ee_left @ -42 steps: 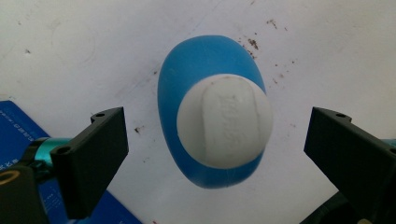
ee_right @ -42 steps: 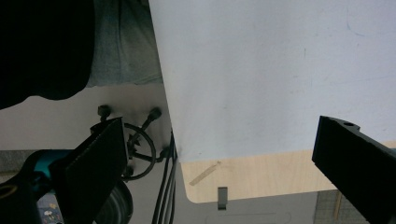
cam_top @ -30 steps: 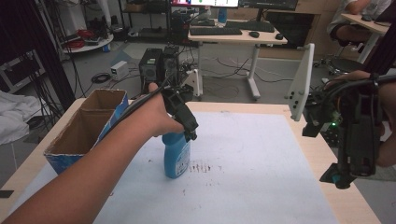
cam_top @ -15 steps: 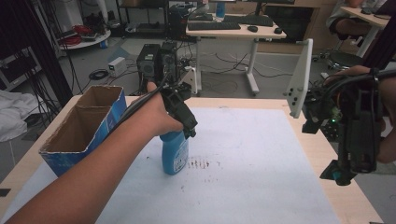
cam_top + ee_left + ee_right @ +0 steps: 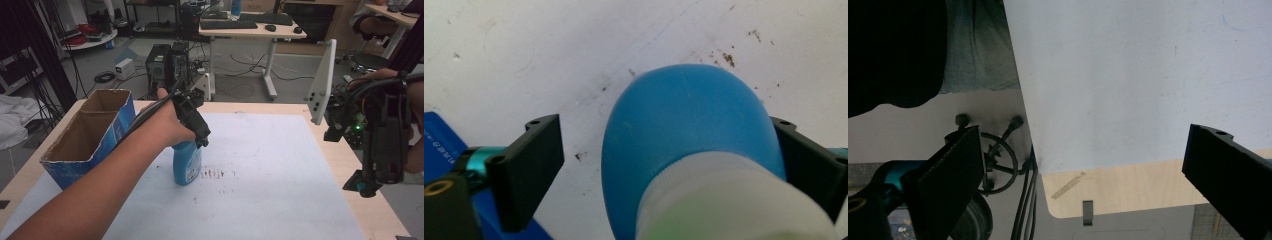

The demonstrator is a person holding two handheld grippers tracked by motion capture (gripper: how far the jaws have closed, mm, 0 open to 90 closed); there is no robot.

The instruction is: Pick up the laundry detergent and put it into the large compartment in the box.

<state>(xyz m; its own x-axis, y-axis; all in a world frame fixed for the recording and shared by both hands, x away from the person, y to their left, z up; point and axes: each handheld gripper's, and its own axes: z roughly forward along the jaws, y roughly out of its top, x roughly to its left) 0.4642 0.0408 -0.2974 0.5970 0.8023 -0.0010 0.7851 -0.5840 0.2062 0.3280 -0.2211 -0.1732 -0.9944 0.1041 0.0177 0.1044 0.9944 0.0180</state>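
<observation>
A blue spray bottle [image 5: 187,162] stands upright on the white sheet [image 5: 270,165] near the table's middle. My left gripper [image 5: 201,141] comes down over its top. In the left gripper view the bottle [image 5: 689,135] and its white collar sit between the jaws, which have just been closing. One jaw is at the bottle's side, while the other still stands clear of it across a gap. My right gripper [image 5: 367,186] hangs open over the table's right edge, and the right gripper view [image 5: 1085,145] has nothing between its jaws.
An open blue cardboard box [image 5: 85,135] stands at the left of the table. Dark specks [image 5: 215,174] mark the sheet beside the bottle. A white upright panel [image 5: 322,80] is fixed at the far right corner. Beyond the table are desks, computers and cables.
The left hand stays over the bottle's top and the right gripper hangs where it was. Nothing has visibly shifted on the table.
</observation>
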